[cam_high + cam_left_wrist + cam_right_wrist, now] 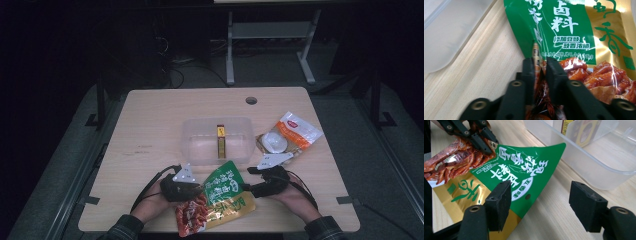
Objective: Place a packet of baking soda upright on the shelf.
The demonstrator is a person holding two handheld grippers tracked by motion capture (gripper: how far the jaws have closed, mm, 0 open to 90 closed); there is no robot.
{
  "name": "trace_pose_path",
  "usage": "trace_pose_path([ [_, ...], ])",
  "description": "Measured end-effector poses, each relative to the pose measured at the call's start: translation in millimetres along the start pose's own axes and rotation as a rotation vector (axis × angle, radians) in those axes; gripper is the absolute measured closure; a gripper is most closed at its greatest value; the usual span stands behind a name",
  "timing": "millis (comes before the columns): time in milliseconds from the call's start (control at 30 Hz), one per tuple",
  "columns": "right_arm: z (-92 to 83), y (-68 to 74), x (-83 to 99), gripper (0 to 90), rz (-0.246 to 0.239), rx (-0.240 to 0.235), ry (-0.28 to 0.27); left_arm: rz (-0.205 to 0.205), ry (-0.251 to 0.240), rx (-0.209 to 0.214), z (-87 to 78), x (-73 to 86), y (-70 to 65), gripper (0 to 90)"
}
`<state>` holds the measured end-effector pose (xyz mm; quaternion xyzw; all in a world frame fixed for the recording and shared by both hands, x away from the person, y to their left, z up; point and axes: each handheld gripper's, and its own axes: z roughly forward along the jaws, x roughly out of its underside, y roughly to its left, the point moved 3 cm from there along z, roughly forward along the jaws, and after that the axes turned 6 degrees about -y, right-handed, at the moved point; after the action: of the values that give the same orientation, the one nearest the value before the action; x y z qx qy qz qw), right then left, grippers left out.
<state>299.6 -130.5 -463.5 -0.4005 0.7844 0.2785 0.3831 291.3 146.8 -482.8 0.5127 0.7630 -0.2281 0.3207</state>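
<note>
The table (150, 115) holds a clear tub (200, 145) mid-table. At the near edge lies a green and gold snack bag (225, 192) with white Chinese words. The left gripper (540, 67) pinches its side edge. The right gripper (540, 202) stands wide apart, holding nothing.

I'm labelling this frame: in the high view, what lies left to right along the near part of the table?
Left tongs → green and gold snack pouch → right tongs.
</note>
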Motion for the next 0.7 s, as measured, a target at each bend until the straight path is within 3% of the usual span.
trace_pose_path([
  [133, -0.9, 0.0, -0.8, 30.0, 0.013, -0.005, -0.001, 0.002, -0.001, -0.006, 0.0, -0.2, 0.6, 85.9],
  [200, -1.5, -0.4, -1.2, 28.3, 0.014, -0.005, -0.007, -0.025, -0.019, 0.006, 0.1, -0.1, 1.5, 88.0],
  [367, -3.7, -1.1, -1.0, 26.4, 0.027, 0.002, -0.016, -0.036, -0.022, 0.034, -3.4, -0.6, 4.4, 89.5],
  [533, -10.4, -4.1, -2.0, 25.2, 0.036, 0.013, -0.052, -0.089, -0.083, 0.069, -12.8, -2.6, 4.7, 89.7],
  [700, -14.9, -3.5, -3.2, 22.9, 0.042, -0.011, -0.072, -0.090, -0.120, 0.062, -24.1, -5.4, 8.7, 89.8],
])
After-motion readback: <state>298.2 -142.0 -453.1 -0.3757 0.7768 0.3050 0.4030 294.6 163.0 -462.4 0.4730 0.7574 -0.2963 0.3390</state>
